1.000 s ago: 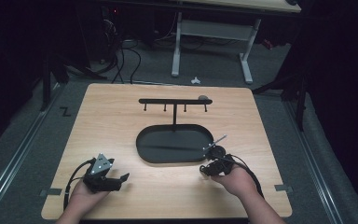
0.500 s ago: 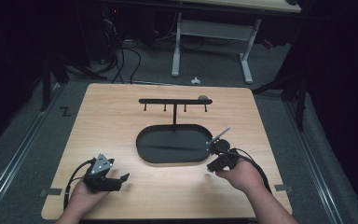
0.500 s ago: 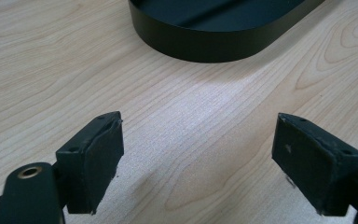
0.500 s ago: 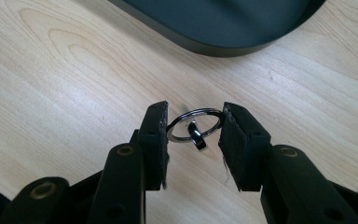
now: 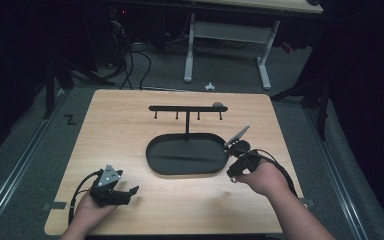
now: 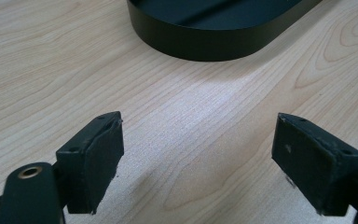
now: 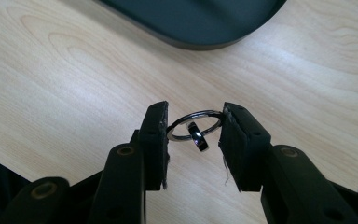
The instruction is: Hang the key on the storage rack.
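Metal ring (image 7: 195,126) pinched between right tongs (image 7: 193,133), above worktop (image 5: 130,130) beside tray (image 5: 187,156). Left tongs (image 6: 198,154) spread wide, holding nothing. Likely bound for 1 of 4 rack (image 5: 187,108) pegs; hanging not yet done.

We carry two black grippers. The left gripper (image 5: 130,191) bears a grey three-cornered plate (image 5: 111,175) and a looping black cable (image 5: 80,192). The right gripper (image 7: 194,136) has flat, screw-holed pads (image 7: 154,140), brass-ringed pivots (image 7: 125,150) and its own black cable (image 5: 280,170). Our forearms are bare.
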